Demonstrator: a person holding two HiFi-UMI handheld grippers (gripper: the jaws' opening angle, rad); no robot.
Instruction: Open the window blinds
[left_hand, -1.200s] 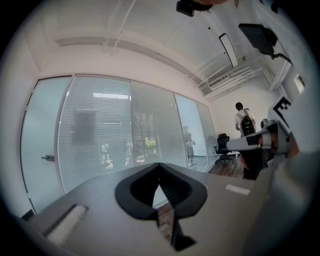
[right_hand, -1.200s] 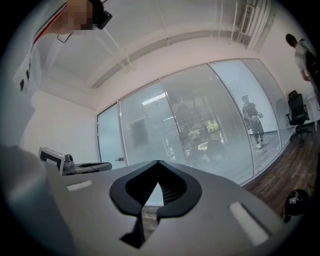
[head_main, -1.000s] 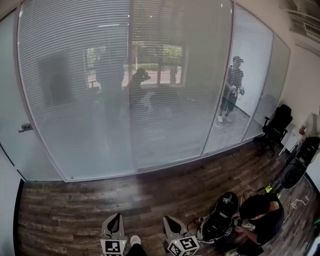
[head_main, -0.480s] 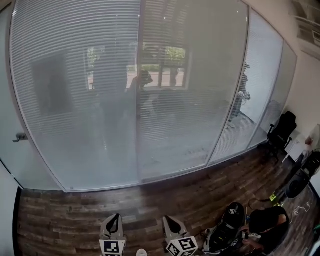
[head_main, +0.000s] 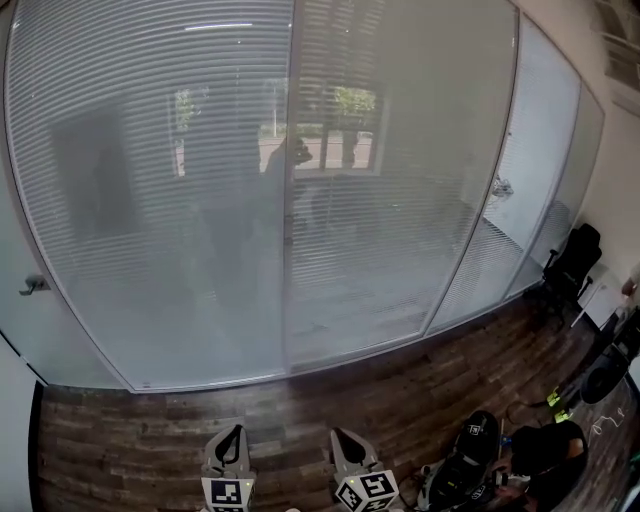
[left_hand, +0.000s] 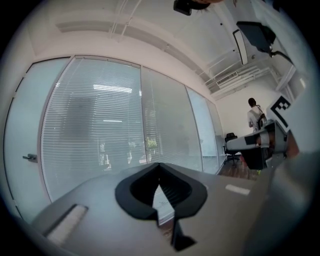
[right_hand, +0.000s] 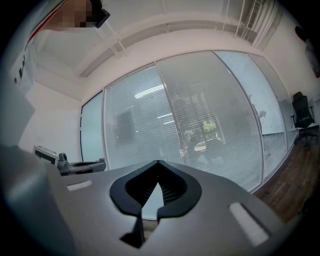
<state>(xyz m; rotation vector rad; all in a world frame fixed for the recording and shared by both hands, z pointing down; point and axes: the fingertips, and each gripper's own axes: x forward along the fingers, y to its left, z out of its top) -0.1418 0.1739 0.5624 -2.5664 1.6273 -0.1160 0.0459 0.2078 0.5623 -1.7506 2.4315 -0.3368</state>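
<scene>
The window blinds (head_main: 190, 200) hang fully lowered inside a curved glass wall (head_main: 292, 330). Their horizontal slats cover every panel, and only dim shapes show through.

Both grippers are held side by side, well apart from the glass wall and pointing level toward it, with a strip of wooden floor (head_main: 150, 420) between them and its base. The left hand-held gripper (head_main: 231, 432) faces the wide panel left of the central mullion. Its own view shows its tips (left_hand: 159, 166) meeting, with nothing between them and the blinds straight ahead beyond. The right hand-held gripper (head_main: 341, 435) faces the glass wall just right of that mullion. Its jaws (right_hand: 158, 163) are likewise closed together and empty, again with the slatted panels filling the view ahead.

A door handle (head_main: 33, 285) sits at the glass wall's far left edge. Near its right end stands an office chair (head_main: 572, 265), and a person (head_main: 545, 455) crouches on the floor, farther from the glass.
</scene>
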